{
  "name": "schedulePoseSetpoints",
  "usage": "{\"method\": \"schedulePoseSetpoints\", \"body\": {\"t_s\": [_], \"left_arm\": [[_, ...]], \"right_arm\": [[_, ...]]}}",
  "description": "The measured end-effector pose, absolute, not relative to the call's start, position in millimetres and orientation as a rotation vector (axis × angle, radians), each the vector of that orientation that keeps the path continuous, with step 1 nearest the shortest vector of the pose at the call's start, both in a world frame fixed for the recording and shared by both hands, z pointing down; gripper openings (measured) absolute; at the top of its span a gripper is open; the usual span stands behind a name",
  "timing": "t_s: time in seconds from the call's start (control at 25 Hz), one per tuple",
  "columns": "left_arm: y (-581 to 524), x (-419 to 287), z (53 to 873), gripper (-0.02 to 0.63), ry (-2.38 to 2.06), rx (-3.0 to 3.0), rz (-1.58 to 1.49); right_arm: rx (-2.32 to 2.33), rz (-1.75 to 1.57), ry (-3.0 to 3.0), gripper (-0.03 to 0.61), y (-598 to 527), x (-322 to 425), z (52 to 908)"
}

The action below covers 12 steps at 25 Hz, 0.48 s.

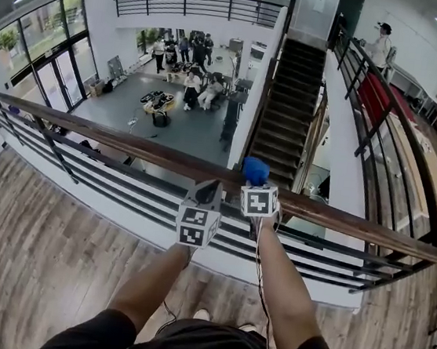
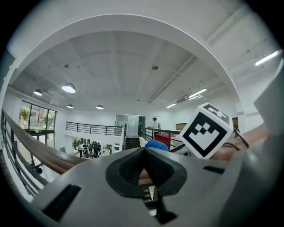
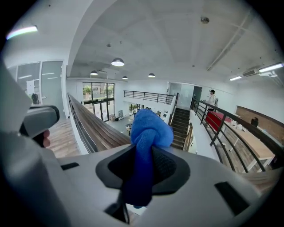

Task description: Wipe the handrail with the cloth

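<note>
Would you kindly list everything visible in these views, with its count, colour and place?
handrail: one, brown wood, across the balcony edge in front of the person
cloth: one, blue, bunched, over the handrail
staircase: one, dark, beyond the handrail
group of people: several, number unclear, on the grey lower floor
person: one, white top, on the right-hand walkway
plank floor: one, brown, underfoot
left tongs: one, grey, shut and empty, near the handrail
right tongs: one, grey, shut on the cloth
forearms: two, reaching to the tongs
</note>
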<state>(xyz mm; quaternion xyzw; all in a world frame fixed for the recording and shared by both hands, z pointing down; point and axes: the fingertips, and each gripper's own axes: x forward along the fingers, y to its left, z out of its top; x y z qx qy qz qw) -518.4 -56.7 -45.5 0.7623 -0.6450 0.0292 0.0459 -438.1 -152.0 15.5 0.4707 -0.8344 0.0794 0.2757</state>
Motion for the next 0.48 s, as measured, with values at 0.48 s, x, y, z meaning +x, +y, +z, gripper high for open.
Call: {"method": "schedulePoseSetpoints", "body": {"t_s": [0.48], "left_arm": [[-85.3, -373.9, -40.4, 0.005, -1.888, 2.4, 0.177]], "right_arm": [[1.373, 0.192, -2.208, 0.104, -163.6, -281.3, 17.3]]}}
